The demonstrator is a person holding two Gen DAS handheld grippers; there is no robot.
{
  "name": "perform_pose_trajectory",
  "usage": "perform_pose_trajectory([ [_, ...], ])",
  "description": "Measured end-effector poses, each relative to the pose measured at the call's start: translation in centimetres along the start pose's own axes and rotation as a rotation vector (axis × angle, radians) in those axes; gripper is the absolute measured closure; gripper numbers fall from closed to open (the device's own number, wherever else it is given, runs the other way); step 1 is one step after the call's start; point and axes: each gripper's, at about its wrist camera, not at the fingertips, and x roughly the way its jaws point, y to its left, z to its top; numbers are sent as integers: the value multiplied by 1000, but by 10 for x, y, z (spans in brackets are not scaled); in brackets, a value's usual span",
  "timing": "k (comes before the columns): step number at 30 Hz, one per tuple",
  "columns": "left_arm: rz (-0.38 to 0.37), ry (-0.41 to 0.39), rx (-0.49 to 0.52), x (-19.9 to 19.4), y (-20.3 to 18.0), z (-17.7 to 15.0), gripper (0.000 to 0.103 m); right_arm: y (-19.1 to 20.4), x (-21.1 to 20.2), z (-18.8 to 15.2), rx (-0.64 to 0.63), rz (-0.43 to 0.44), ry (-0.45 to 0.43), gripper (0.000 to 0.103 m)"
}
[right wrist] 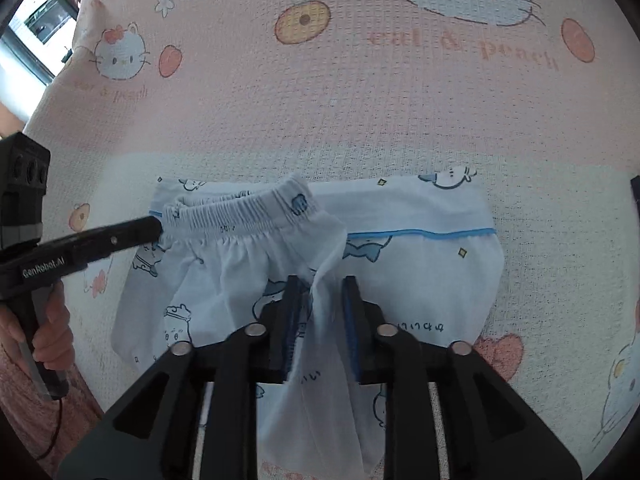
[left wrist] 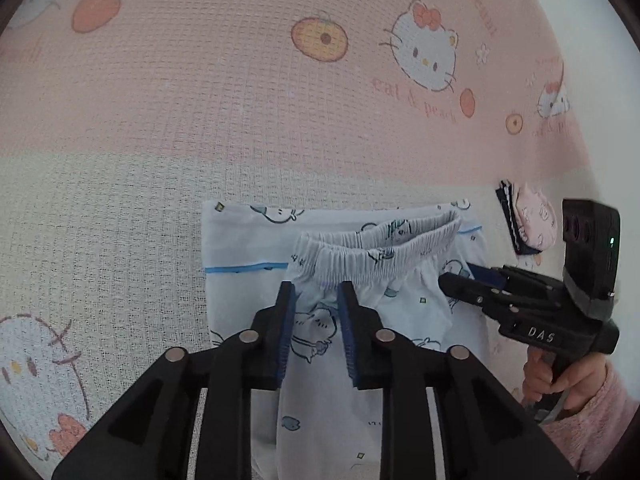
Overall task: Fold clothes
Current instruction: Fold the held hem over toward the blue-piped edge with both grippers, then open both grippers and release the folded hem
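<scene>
White cartoon-print pants (left wrist: 400, 292) lie on a folded white top with blue trim (left wrist: 240, 240), their elastic waistband (right wrist: 240, 212) at the far side. My left gripper (left wrist: 316, 294) stands over the pants' left part just below the waistband. Its jaws are apart, with flat fabric showing between them and no pad pressing on it. My right gripper (right wrist: 320, 280) stands over the pants' right edge (right wrist: 332, 248). A raised fold of cloth runs loose between its parted jaws. Each gripper also shows in the other's view: the right gripper (left wrist: 460, 276) and the left gripper (right wrist: 156, 228).
Everything rests on a pink and white blanket (left wrist: 240, 100) printed with cats and peaches. A small stack of dark and pink folded clothes (left wrist: 528, 220) lies to the right. Hands in fluffy pink sleeves (left wrist: 592, 408) hold the grippers. A window (right wrist: 36, 20) shows far left.
</scene>
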Motion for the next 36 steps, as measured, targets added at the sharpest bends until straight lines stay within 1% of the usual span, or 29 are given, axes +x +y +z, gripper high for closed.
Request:
perform_pose_trajectory([
  [1,17,13,14,4,-3,-2,75,-3,0,0,7,13,-1,66],
  [3,41,19,27,10,-7,-6,75,-2,4,-1,-13,29,16,79],
  [4,58,20,23,12,-7,-6,77,1,6,-1,-33,20,25,90],
  [5,75,21,18,14,-8,-7,82,4,5,-1,-51,17,20,93],
  [6,77,21,6,15,-7,-6,91,7,3,-1,-67,17,11,95],
  [7,68,16,-2,15,-7,-5,93,10,1,-1,-83,17,3,96],
  [9,79,-15,10,9,-11,1,95,15,-4,0,-109,15,-22,98],
  [11,95,-58,31,1,-17,7,96,17,-12,3,-129,2,-67,98],
  [13,95,-86,33,-1,-20,13,95,17,-16,5,-137,-22,-106,98],
  [14,94,-79,32,3,-19,15,95,14,-12,6,-119,-21,-99,98],
  [16,85,-42,15,18,-11,18,94,4,2,9,-61,-18,-63,97],
  [17,79,-39,6,22,-8,19,94,-4,5,9,-15,6,-60,97],
  [18,66,-46,-11,16,-7,20,94,-11,7,8,32,36,-62,97],
  [19,53,-54,-30,10,-6,21,94,-16,2,8,64,48,-65,96],
  [20,40,-84,-55,-4,-5,19,93,-19,-5,8,92,55,-67,93],
  [21,28,-116,-81,-19,-4,16,89,-21,-17,6,106,63,-93,90],
  [22,27,-142,-110,-33,-2,11,73,-23,-31,3,116,73,-124,87],
  [23,39,-138,-140,-41,1,2,61,-25,-44,-2,128,75,-140,78],
  [24,51,-131,-171,-49,4,-7,47,-27,-56,-7,140,75,-152,73],
  [25,64,-125,-202,-56,7,-16,47,-27,-65,-14,151,68,-155,67],
  [28,106,-85,-301,-64,20,-59,47,-32,-85,-45,170,18,-112,63],
  [30,67,-48,-366,-58,30,-90,47,-36,-87,-67,200,-11,-81,53],
  [31,40,-19,-399,-52,36,-104,47,-39,-86,-79,222,-16,-69,41],
  [32,27,9,-433,-46,41,-116,47,-42,-83,-89,248,-4,-56,39],
  [33,14,18,-458,-40,43,-125,47,-44,-78,-97,277,15,-37,39],
  [34,5,-15,-463,-43,44,-130,47,-44,-74,-102,297,39,-30,39],
  [36,0,-74,-468,-45,45,-128,47,-43,-66,-110,320,74,-39,39],
])
